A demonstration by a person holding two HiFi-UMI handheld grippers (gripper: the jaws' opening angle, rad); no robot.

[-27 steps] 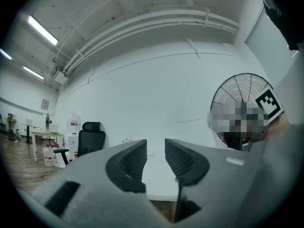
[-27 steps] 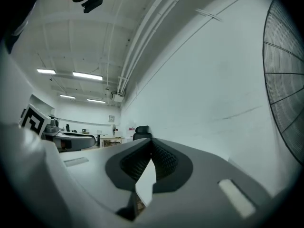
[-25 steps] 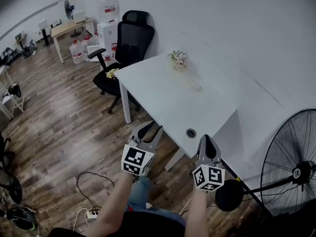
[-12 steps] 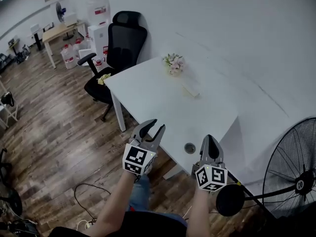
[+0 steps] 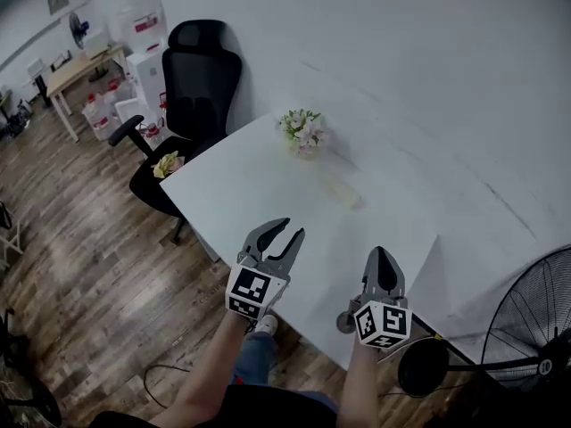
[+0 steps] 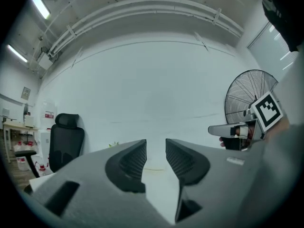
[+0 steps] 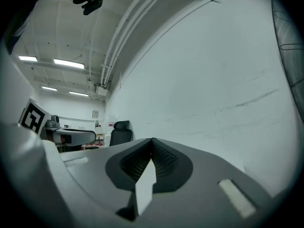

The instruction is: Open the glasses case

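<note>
Head view: glasses case (image 5: 343,192) lies on the white counter (image 5: 234,184), just beside the flowers (image 5: 302,130), well apart from left tool (image 5: 284,230) and right tool (image 5: 381,253) | Left gripper view: left tool's jaws apart, nothing between | Right gripper view: right tool's jaws pressed together, empty

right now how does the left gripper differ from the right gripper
The left gripper has its fingers apart with a clear gap, while the right gripper has its fingers closed together. In the head view the left gripper angles toward the right, while the right gripper points straight up the picture. Their cubes carry different square markers. Both are empty, and both are at the near end of the white table, short of the glasses case.
</note>
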